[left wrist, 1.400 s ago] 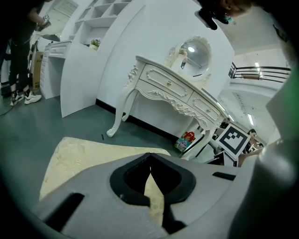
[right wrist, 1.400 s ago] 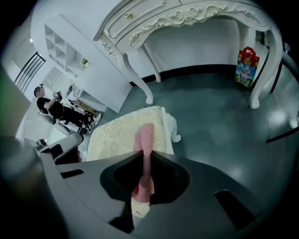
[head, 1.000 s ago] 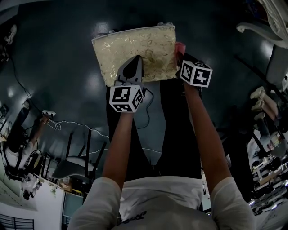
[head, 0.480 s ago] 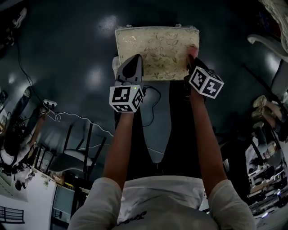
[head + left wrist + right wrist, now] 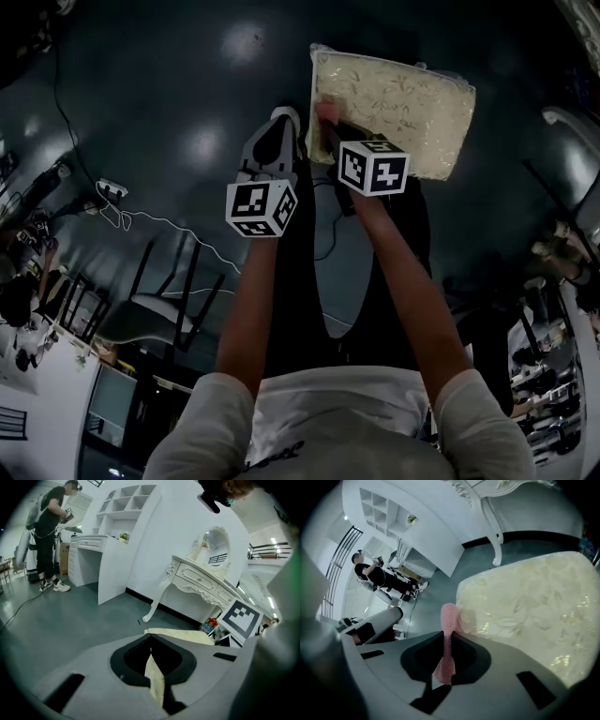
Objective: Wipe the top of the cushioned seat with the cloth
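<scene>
Right gripper (image 5: 446, 641): jaws pinch the pink cloth (image 5: 448, 618), its tip at the edge of the seat (image 5: 525, 602) | left gripper (image 5: 151, 641): off the seat, jaws closed on a cream strip (image 5: 154, 679) | advice, as I judge it: press the cloth flat, sweep the whole top, grip firmly.

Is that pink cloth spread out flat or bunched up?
Bunched up: the pink cloth stands as a narrow strip pinched in the right gripper.

Cloth (image 5: 449, 620) in right tool (image 5: 446, 644): pink. Cushioned seat (image 5: 534, 602) ahead of tool: cream, pale leaf pattern. Its marker cube (image 5: 373, 167): black-and-white squares
</scene>
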Motion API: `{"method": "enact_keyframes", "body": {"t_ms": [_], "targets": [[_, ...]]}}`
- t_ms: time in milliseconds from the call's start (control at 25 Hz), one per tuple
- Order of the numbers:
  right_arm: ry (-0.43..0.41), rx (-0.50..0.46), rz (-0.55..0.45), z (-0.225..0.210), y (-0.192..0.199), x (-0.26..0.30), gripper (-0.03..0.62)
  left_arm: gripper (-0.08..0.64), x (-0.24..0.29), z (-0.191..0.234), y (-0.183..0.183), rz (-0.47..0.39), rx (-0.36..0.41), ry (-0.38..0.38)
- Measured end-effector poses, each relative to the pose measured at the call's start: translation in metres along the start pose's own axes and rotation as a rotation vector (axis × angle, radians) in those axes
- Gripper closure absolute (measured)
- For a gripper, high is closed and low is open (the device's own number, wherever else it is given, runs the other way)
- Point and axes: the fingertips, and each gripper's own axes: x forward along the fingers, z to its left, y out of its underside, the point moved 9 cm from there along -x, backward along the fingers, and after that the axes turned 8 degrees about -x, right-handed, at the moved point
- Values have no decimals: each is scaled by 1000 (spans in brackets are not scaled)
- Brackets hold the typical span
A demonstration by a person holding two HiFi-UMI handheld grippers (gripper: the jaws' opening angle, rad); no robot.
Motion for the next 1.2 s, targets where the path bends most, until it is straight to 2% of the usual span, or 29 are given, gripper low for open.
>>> {"method": "enact_keyframes", "body": {"t_ms": [240,440,640,720,1200], "targets": [[16,7,72,15,2,40,561,546,-11,28,-7,-5,-3,-28],[-1,42,56,0,2,25,561,546,-7,21,-4,0,-4,-19],[-76,54,17,-29,8,-1,561,546,8,-9,6,19,7,20],[-78,70,2,-44,12,-15,561,546,16,-25,9,27,15,39],[51,157,-91,-152,34,-115,561,546,67,-132,43,85,75,154]]}}
